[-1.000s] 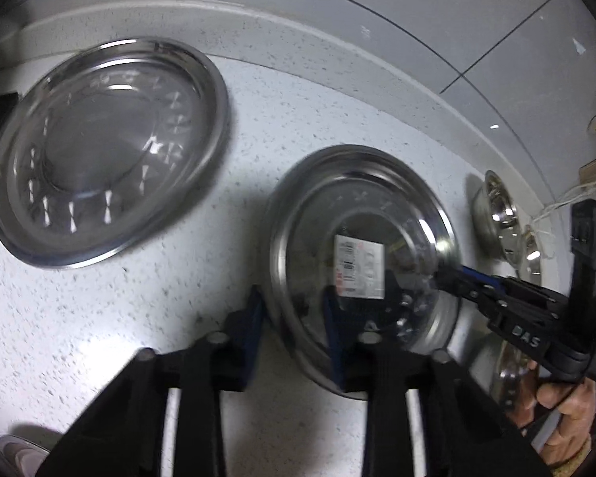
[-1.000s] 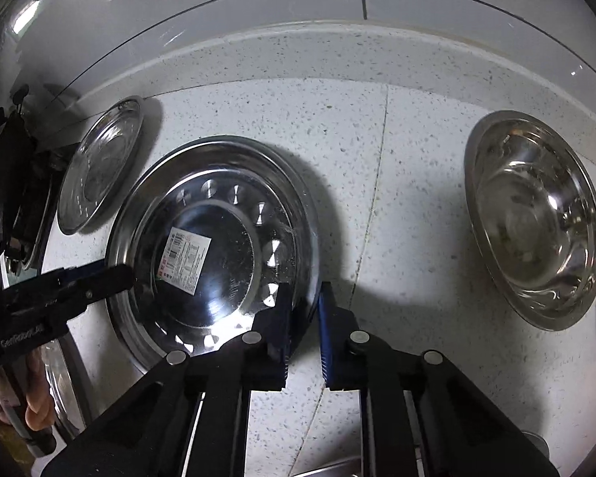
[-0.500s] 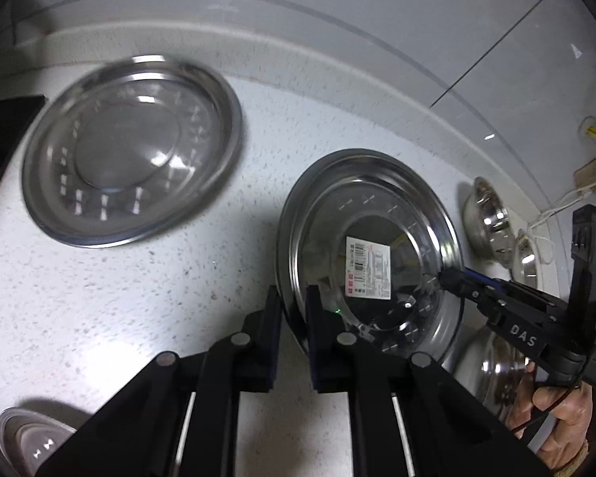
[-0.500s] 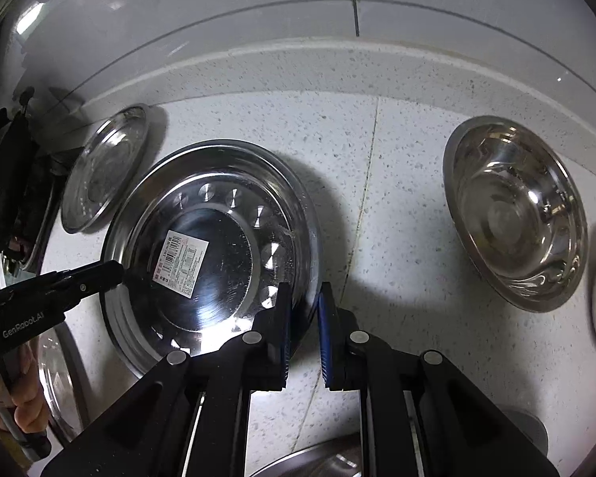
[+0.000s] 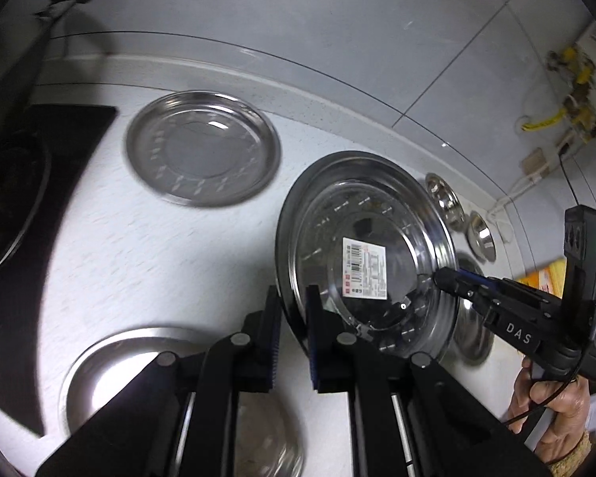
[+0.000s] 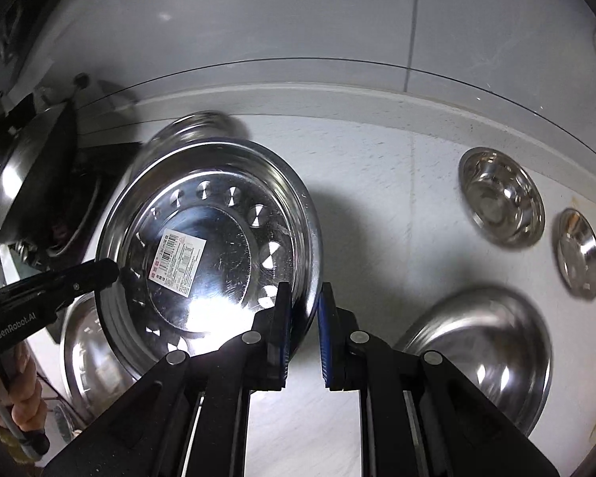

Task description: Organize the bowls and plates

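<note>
With both tools pinching opposite rim edges, the round steel plate with a barcode sticker point(image 5: 367, 262) point(image 6: 210, 250) hangs tilted above the speckled white desk point(image 5: 147, 246). Left tool point(image 5: 292, 334) and right tool point(image 6: 302, 332) each grasp thin slick rim, so uneven pull could slip it onto the steel plate lying at the back point(image 5: 202, 153) or the bowls.

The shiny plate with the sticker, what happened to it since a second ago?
The stickered plate went up off the counter, tilted. The left gripper, wide open a second ago, closed its jaws on the near rim; the right gripper kept pinching the opposite rim. The other plate and the small bowls stayed put.
</note>
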### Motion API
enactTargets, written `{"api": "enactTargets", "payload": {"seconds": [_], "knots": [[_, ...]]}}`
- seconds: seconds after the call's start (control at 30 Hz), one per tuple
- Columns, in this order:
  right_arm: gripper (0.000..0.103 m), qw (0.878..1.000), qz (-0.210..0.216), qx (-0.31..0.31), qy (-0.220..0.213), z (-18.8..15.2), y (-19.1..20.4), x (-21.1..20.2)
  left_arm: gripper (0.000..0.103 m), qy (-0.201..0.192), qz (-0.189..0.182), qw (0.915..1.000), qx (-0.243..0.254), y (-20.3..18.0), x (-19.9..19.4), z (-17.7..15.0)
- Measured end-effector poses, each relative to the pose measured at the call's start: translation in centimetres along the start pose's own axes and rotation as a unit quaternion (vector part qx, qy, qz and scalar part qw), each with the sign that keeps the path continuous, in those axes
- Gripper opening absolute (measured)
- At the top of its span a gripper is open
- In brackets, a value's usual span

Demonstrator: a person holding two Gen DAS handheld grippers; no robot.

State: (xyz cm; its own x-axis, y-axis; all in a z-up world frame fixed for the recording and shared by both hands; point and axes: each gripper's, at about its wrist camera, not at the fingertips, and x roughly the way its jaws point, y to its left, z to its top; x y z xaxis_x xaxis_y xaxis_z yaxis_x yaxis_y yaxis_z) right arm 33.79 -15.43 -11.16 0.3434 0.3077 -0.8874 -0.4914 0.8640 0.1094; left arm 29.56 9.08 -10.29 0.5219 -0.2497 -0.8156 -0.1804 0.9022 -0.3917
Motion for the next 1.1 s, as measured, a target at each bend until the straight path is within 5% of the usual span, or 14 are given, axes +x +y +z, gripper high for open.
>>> {"api": "enactTargets", "payload": {"seconds": [0.37, 0.73, 1.1], "knots": [[0.012, 0.999, 0.033, 0.011, -0.006, -9.3, 10.4, -2.9, 0.01, 0.015, 0.02, 0.9989, 0.041, 7.2, -8.3, -8.7], [0.012, 0.995, 0.056, 0.071, 0.037, -14.7, 13.8, 1.9, 0.01, 0.081, 0.045, 0.9952, 0.031, 12.3, -4.3, -12.1], [0.012, 0.995, 0.048, 0.081, 0.037, -14.9, 14.2, 3.0, 0.011, 0.087, 0.065, 0.9934, 0.038, 12.8, -2.4, -11.5]]}}
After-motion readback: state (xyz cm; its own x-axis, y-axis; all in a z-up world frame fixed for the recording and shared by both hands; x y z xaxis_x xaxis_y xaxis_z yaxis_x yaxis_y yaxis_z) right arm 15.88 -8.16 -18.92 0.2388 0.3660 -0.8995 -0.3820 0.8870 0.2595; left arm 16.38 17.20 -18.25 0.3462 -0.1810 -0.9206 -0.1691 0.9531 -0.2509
